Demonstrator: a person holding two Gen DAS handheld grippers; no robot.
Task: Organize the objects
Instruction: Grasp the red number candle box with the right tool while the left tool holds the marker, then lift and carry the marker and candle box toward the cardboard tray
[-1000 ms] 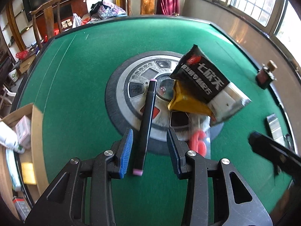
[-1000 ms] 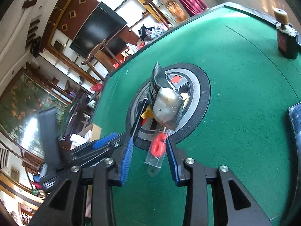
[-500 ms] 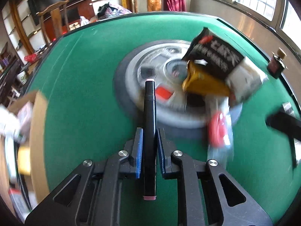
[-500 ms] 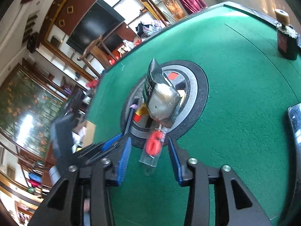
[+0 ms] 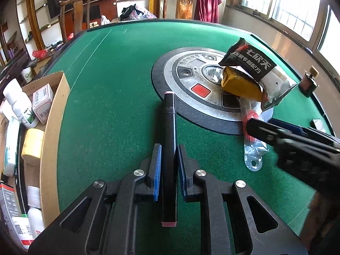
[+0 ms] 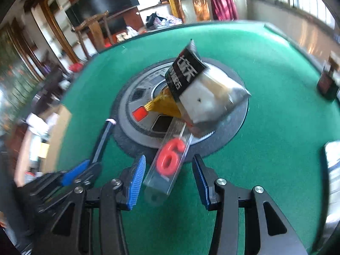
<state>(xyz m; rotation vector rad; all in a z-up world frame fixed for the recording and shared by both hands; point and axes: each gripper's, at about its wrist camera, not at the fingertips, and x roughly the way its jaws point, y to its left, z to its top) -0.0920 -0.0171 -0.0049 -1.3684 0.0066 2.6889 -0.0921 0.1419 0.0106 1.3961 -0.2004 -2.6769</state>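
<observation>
Marker [image 5: 169,148]: black with pink end caps, clamped lengthwise between the pads of the left gripper [image 5: 169,165], its far tip reaching the dark rim of the round console [image 5: 191,110] set in the green table [image 5: 106,95].
Left wrist view, surroundings: a black-and-white snack packet [image 5: 255,68] lay across a yellow packet [image 5: 240,82] on the console; a cardboard box [image 5: 53,127] of bottles and cartons sat at the table's left edge.
Right gripper [image 6: 169,178]: jaws partly apart after just widening, straddling the clear sleeve [image 6: 163,176] with a red "6" without pressing on it.
Right wrist view, layout: the sleeve's far end was tucked under the snack packet [image 6: 204,89]; a dark bottle [image 6: 328,80] stood well apart at right.
</observation>
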